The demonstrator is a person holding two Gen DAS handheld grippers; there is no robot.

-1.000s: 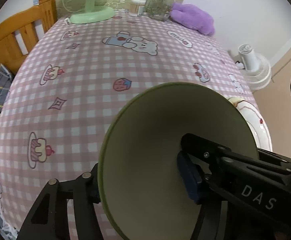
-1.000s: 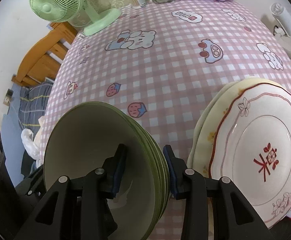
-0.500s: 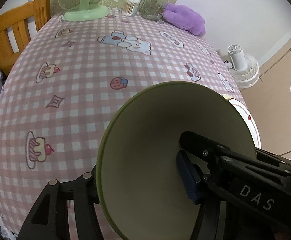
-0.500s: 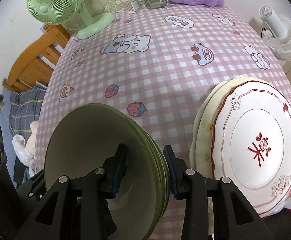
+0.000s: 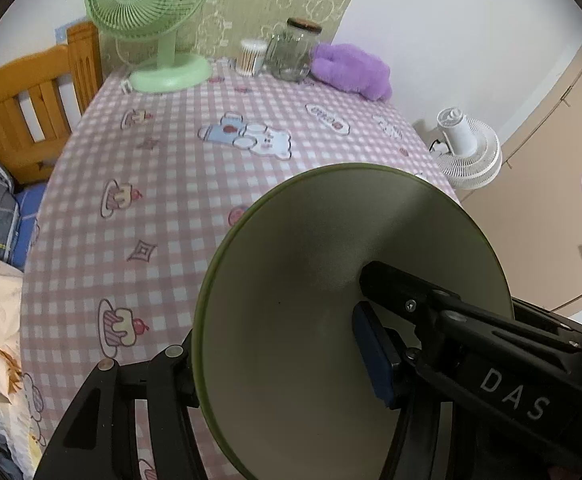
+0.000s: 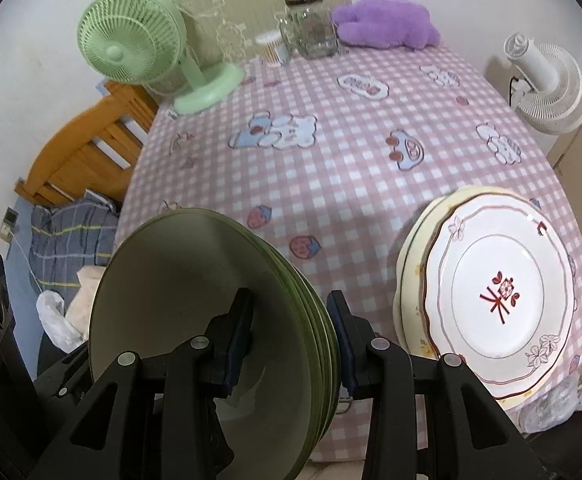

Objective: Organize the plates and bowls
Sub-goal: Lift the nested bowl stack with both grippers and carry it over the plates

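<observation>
1. Two grippers held one stack of green bowls (image 6: 211, 312) up in the air, near the 6 o'clock edge of the table (image 6: 331, 168).
2. The bowls sat one inside the other and were tipped on their side. About four green rims showed in the right wrist view, but the exact count was hard to tell.
3. The right gripper (image 6: 291, 332) pinched the stack's wall. One blue pad was inside the top bowl and one was outside, against the rims.
4. The left gripper (image 5: 275, 356) also pinched the stack (image 5: 331, 280). One blue pad pressed the inside of the bowl, and the other finger was behind the rim on the outside.
5. A pile of plates (image 6: 495, 292) lay on the table at about 4 o'clock from the bowls. The top plate was white with a red flower mark. At least two cream plates peeked out from under it.
6. The table had one pink checked cloth with bear and cupcake pictures.
7. At the far 12 o'clock end stood one green fan (image 6: 139, 52), one glass jar (image 6: 311, 28), one small tub of cotton swabs (image 6: 271, 48) and one purple plush toy (image 6: 387, 24).
8. One white fan (image 6: 547, 84) stood off the table at 2 o'clock.
9. One wooden bed frame (image 5: 23, 108) was at 9 o'clock.
</observation>
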